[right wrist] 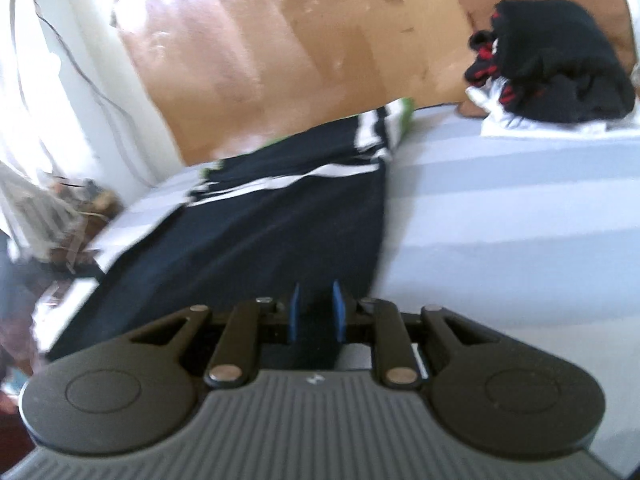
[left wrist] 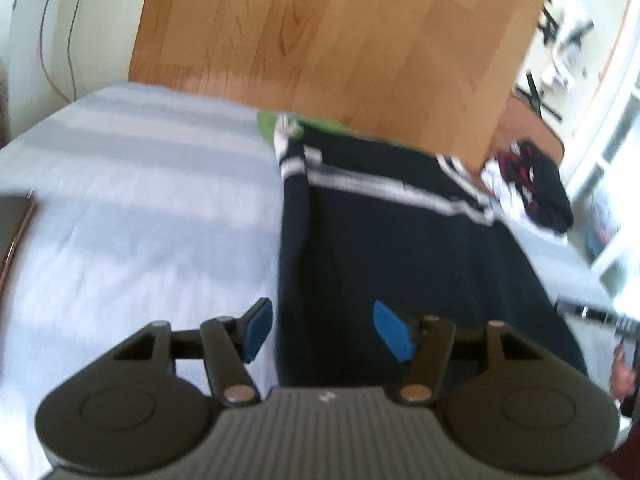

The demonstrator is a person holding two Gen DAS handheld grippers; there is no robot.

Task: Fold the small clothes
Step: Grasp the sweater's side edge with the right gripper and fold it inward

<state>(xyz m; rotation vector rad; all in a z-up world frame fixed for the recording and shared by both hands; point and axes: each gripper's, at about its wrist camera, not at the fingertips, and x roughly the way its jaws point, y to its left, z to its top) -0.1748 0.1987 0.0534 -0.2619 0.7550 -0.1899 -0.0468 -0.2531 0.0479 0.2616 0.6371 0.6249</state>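
- Left wrist view: your left gripper (left wrist: 326, 330) hangs with its blue pads (left wrist: 258, 330) spread wide and nothing between them, over the left edge of the navy garment (left wrist: 400, 248).
- The navy garment, with white stripes, lies spread along the light striped bedsheet (left wrist: 140, 200), reaching up toward the wooden headboard (left wrist: 340, 40); a green item (left wrist: 268, 124) shows at its far end, partly covered.
- Right wrist view: your right gripper (right wrist: 316, 312) has its pads drawn close and clamps a fold of the navy garment (right wrist: 260, 220) at its near end.
- No container is visible in either view. A loose heap of dark clothes with red marks (right wrist: 552, 64) sits on white fabric (right wrist: 504, 120) at the far right of the bed, well apart from the navy garment.
- A flat dark object (left wrist: 12, 232) lies on the sheet at the left margin; blur prevents identification.
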